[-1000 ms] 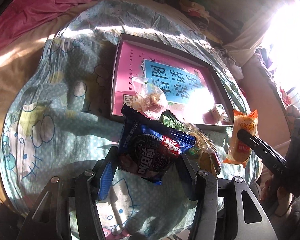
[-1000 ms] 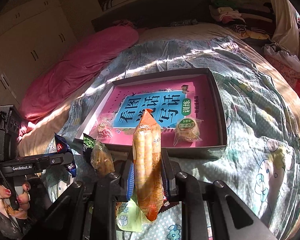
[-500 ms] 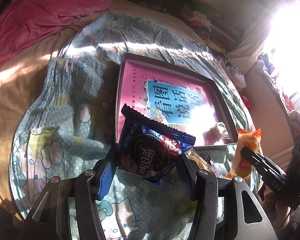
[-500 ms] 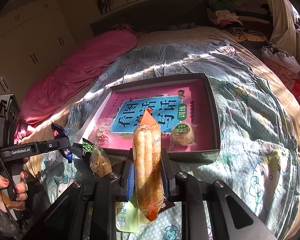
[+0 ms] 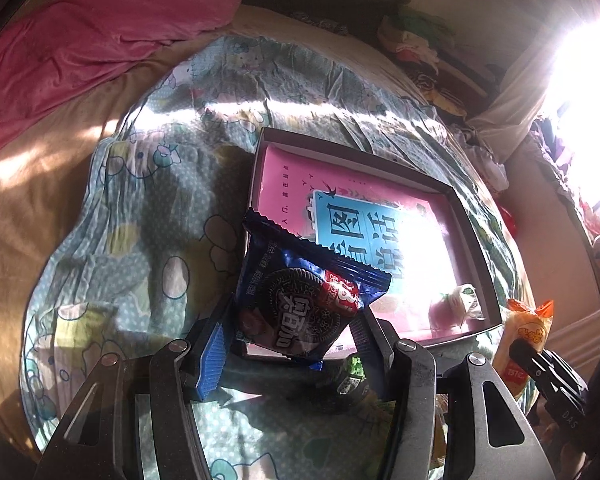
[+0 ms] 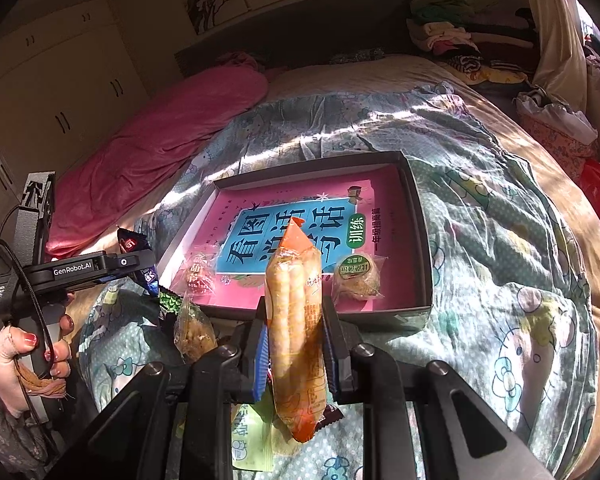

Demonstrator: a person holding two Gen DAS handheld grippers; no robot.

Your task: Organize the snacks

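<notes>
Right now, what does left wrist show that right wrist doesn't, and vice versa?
Left wrist only: the front of the blue cookie packet clamped in the left gripper.

Right wrist only: the wardrobe, the hand on the left tool, a red-labelled snack in the box, and the long orange packet end-on in the right gripper.

Both: the box with the pink book and a green-labelled pastry.

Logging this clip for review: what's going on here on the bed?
A person is sorting snacks into a shallow box on the bed. The left gripper is closed on a blue cookie packet near the box's edge. The right gripper clamps an orange-topped snack pack, held upright. Two wrapped snacks already lie in the box; others remain on the blanket.
</notes>
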